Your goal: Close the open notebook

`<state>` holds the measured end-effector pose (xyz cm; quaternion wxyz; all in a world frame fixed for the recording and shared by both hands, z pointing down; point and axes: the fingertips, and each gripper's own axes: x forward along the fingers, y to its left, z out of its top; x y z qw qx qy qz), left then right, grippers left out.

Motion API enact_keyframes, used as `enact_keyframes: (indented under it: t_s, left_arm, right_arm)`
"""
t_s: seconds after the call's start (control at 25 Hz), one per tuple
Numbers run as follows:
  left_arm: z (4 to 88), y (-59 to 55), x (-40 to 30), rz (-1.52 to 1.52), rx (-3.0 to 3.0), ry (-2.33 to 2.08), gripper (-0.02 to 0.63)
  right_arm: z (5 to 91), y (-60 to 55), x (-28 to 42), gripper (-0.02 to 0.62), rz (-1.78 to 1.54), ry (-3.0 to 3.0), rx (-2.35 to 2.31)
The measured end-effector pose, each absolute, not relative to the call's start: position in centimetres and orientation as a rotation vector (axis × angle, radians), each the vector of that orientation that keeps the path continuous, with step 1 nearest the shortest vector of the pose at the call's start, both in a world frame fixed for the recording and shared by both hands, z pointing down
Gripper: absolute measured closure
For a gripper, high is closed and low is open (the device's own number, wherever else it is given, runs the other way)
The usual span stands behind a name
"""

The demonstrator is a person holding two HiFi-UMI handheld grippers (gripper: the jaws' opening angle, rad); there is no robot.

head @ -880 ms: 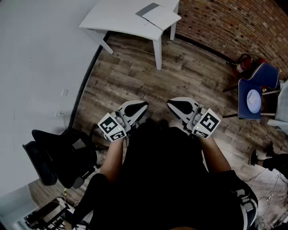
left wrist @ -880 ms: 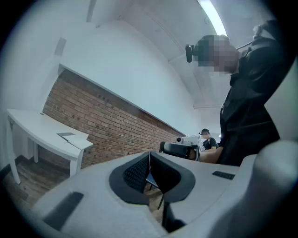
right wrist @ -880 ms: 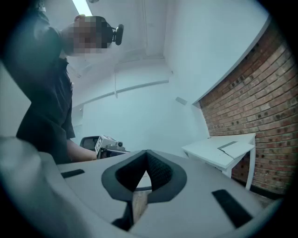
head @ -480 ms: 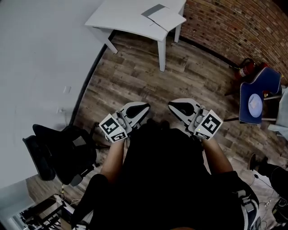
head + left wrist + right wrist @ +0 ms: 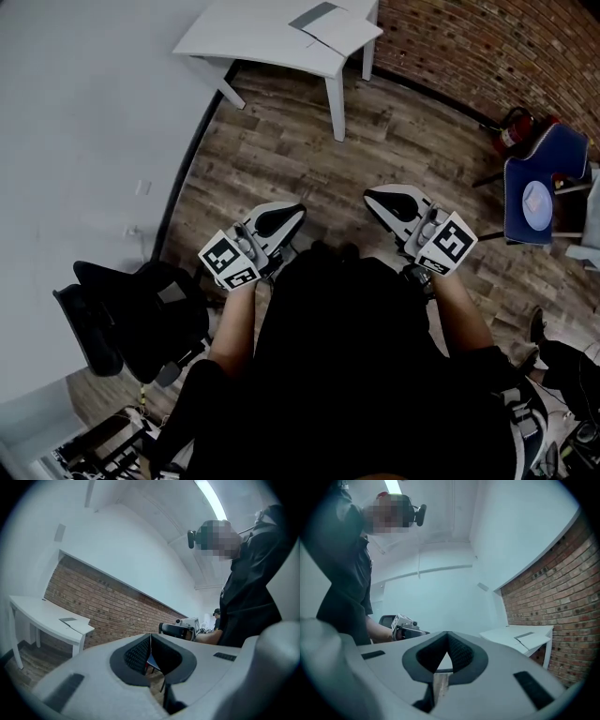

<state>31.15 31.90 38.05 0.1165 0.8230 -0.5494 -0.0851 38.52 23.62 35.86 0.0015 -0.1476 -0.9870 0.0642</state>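
Observation:
The open notebook [image 5: 335, 27] lies flat on the white table [image 5: 246, 39] at the top of the head view, with a grey cover and white pages. It also shows far off in the left gripper view as the notebook [image 5: 75, 622] and in the right gripper view as the notebook [image 5: 530, 640]. The person holds both grippers close to the body, well short of the table. My left gripper [image 5: 298, 210] is shut with nothing in it, as the left gripper [image 5: 150, 636] shows. My right gripper [image 5: 369, 196] is shut and holds nothing, seen too as the right gripper [image 5: 447, 634].
Wooden floor lies between the person and the table. A black office chair [image 5: 131, 319] stands at the left by the white wall. A blue chair [image 5: 536, 178] and a red fire extinguisher [image 5: 511, 131] stand at the right by the brick wall [image 5: 487, 47].
The two grippers have drifted slightly apart, the right one up and to the right. Both stay shut, and the notebook has not moved.

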Motion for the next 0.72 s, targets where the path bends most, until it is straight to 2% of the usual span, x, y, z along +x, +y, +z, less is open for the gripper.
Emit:
enact_keyframes:
  t_s: [0.4, 0.72]
  left_arm:
    - [37.9, 32.3, 31.2, -0.313, 2.371, -1.595, 0.586]
    - [39.6, 33.2, 31.6, -0.316, 2.304, -1.61, 0.586]
  right_arm:
    - [35.4, 23.2, 40.2, 0.589, 0.11, -3.075, -0.456]
    - [38.9, 23.2, 41.4, 0.589, 0.06, -2.896, -0.537]
